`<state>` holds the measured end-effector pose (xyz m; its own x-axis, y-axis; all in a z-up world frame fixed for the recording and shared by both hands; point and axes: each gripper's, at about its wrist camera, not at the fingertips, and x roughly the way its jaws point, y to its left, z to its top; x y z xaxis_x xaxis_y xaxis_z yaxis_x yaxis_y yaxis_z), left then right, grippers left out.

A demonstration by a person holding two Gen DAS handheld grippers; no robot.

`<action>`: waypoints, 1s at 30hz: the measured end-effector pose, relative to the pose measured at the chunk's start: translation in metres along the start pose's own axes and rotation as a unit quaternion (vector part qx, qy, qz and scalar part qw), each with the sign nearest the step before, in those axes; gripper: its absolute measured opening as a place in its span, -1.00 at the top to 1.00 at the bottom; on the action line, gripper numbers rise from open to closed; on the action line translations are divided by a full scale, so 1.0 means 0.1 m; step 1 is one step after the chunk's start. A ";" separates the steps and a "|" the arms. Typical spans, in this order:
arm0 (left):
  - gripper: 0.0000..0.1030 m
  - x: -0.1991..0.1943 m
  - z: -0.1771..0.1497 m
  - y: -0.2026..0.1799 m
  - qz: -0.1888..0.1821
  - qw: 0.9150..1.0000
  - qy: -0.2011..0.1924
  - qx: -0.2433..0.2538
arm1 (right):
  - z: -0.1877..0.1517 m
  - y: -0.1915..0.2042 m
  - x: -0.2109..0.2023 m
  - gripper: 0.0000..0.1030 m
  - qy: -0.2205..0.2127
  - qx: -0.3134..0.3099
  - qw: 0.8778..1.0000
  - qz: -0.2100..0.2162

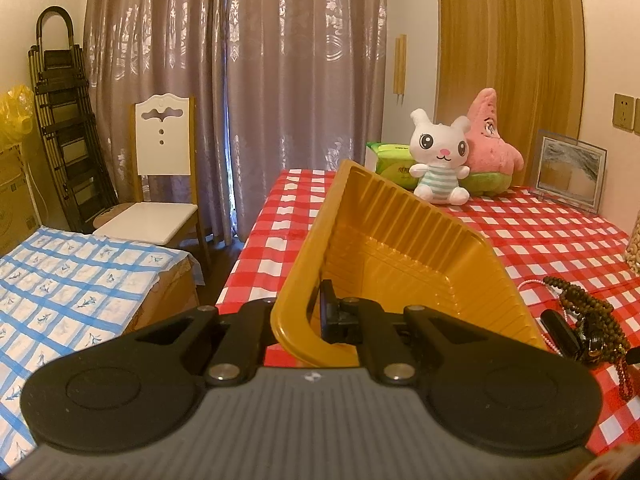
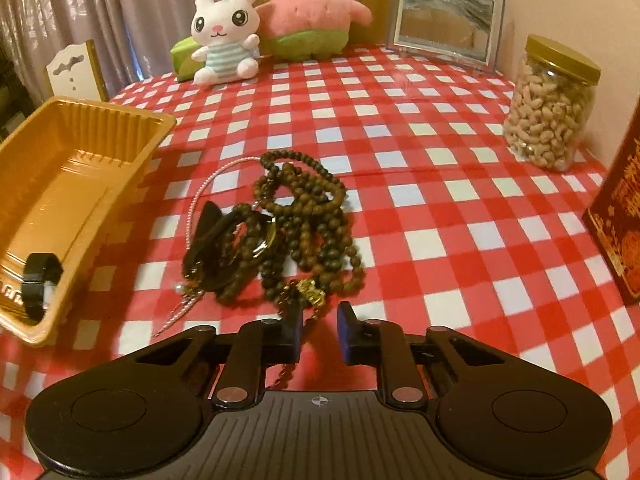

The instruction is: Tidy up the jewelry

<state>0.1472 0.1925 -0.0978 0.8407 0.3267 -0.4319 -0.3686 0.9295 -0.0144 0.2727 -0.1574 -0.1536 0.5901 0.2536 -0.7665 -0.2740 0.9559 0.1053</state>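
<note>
**Tray clamped at L, bead tangle waiting at R**

Room: curtains (image 1: 240, 92) behind, white-backed chair (image 1: 162, 168) and folded ladder (image 1: 64, 128) far left, wood door at back. Table w/ red-white check cloth (image 2: 440, 200), looks like slick plastic, so things prob slide easily on it. At far edge: bunny plush (image 2: 224, 36), pink star plush (image 2: 308, 4), photo frame (image 2: 444, 20); jar of nuts (image 2: 552, 104) at right, red box (image 2: 624, 216) at right edge.

Gold tray (image 2: 60, 184): thin ribbed plastic, prob light & flexy. Left gripper (image 1: 316, 312) is clamped on its near wall, one finger inside, one outside; in left wrist view tray looks tipped up. Rim grip is right place, but thin wall may bend if squeezed hard. Sits at table's left side, just beside the jewelry.

Jewelry pile (image 2: 288, 224): dark wooden bead strands (image 2: 316, 200) heaped & looped, floppy, some weight, likely to come up as a clump. Best pinch a single strand at pile edge, not the middle. Gold charm (image 2: 310, 292) on near side, tassel cord trailing toward cam. Thin pink-white bead string (image 2: 216, 184) runs under on left: fine, prob snaggy. Black clip-like piece (image 2: 208, 236) on left of pile; can't ID it.

Right gripper (image 2: 318, 332): jaws apart, holding nothing, just short of the charm.
</note>
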 end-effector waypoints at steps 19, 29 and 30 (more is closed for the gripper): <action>0.85 -0.01 0.01 0.00 0.000 1.000 0.000 -0.001 | 0.06 0.00 -0.04 0.91 -0.022 -0.029 0.999 0.039; 0.86 -0.03 0.01 0.00 -0.002 1.000 -0.002 -0.003 | 0.35 0.25 -0.58 0.92 -0.076 0.003 0.990 0.117; 0.86 -0.03 0.01 0.00 -0.002 1.000 -0.003 -0.003 | 0.38 0.30 -0.62 0.92 -0.081 0.001 0.989 0.125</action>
<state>0.1451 0.1918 -0.0962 0.8443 0.3236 -0.4272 -0.3672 0.9299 -0.0213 0.2565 -0.1388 -0.0788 0.6179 0.5029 -0.6044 -0.4259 0.8602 0.2804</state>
